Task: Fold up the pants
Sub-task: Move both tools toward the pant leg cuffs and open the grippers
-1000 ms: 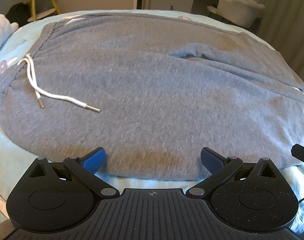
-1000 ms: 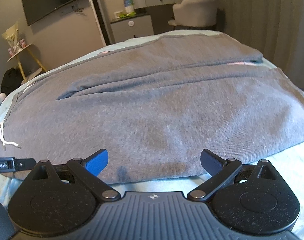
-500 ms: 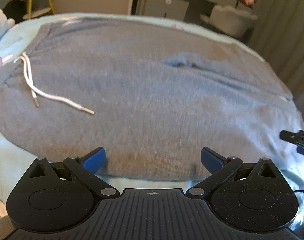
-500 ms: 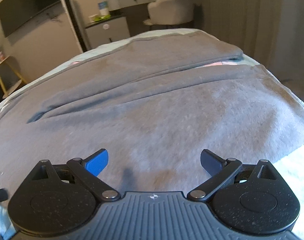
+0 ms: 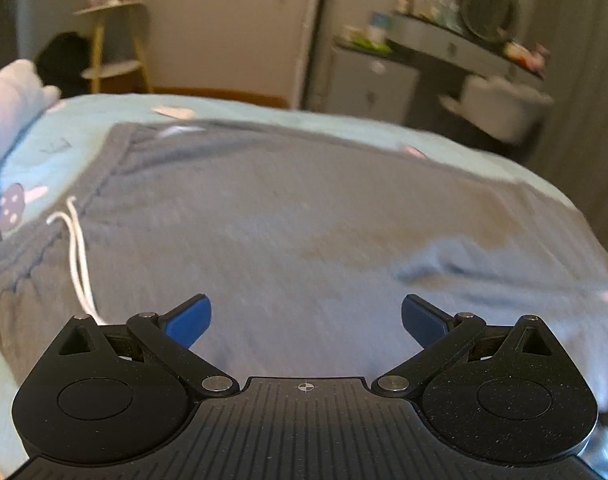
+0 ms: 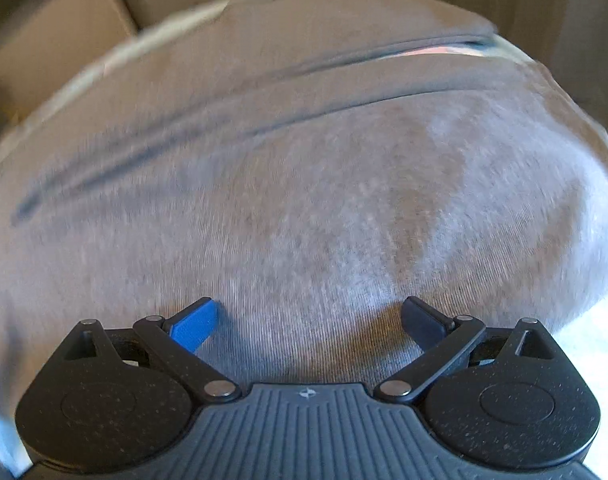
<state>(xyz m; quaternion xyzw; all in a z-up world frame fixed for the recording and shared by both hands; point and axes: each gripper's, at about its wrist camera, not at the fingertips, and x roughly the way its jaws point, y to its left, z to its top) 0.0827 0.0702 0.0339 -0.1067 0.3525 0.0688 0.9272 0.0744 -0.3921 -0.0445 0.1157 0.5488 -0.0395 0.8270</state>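
Left wrist view is showing grey sweatpants [image 5: 304, 220] lying soft and limp beside the drawstring [image 5: 78, 264], both grippers gaping empty, waistband hem likely offering the best hold.

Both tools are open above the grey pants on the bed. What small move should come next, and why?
Probably lower the right tool to the pants and close on the near edge. Its jaws are open with fabric between them and nothing gripped; the left tool is open too.

You're in a home bedroom — a bed [image 5: 84, 120] in pale blue sheets, a dresser with round mirror [image 5: 489, 8] at one o'clock, wooden shelf stand [image 5: 112, 40] at eleven.
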